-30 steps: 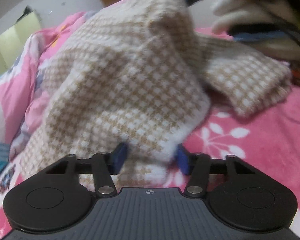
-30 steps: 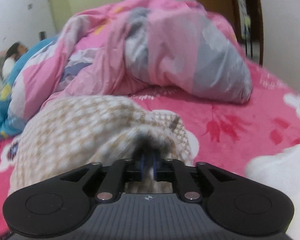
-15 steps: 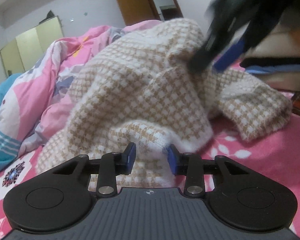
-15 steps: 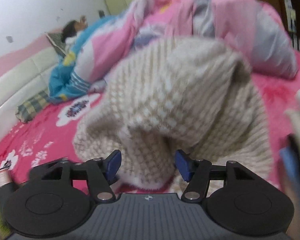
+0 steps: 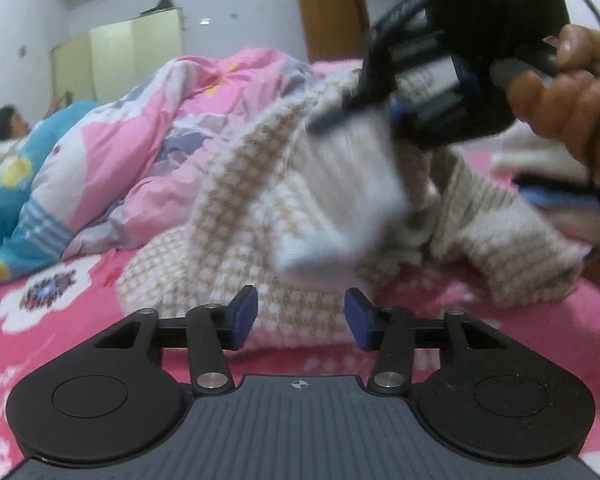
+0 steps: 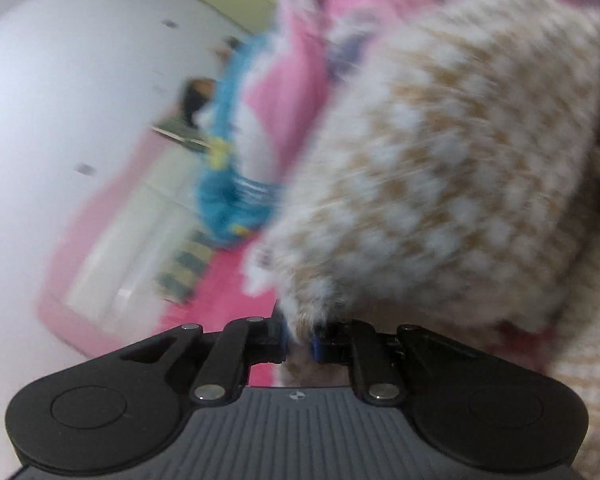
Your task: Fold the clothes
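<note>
A tan-and-white checked knit sweater [image 5: 240, 200] lies bunched on the pink bed. In the left wrist view my left gripper [image 5: 300, 316] sits low at its near hem. Its jaws are opening, the blue pads stand apart, and the hem lies just beyond them, not pressed. My right gripper [image 5: 376, 120], held by a hand [image 5: 560, 92], lifts a blurred fold of the sweater at the upper right. In the right wrist view the right gripper [image 6: 300, 340] is closing, and its pads pinch a fuzzy edge of the sweater [image 6: 440, 160], which fills the right of that view.
A pink floral sheet [image 5: 80, 320] covers the bed. A heaped pink quilt [image 5: 160, 140] and blue bedding lie behind the sweater. A person [image 5: 4, 132] lies at the far left. A wardrobe [image 5: 120, 60] and a wooden door [image 5: 328, 16] stand at the back wall.
My left gripper's jaws have widened and let the hem go. The right gripper, open half a second ago, has closed on a sweater fold, rolled and raised it.
</note>
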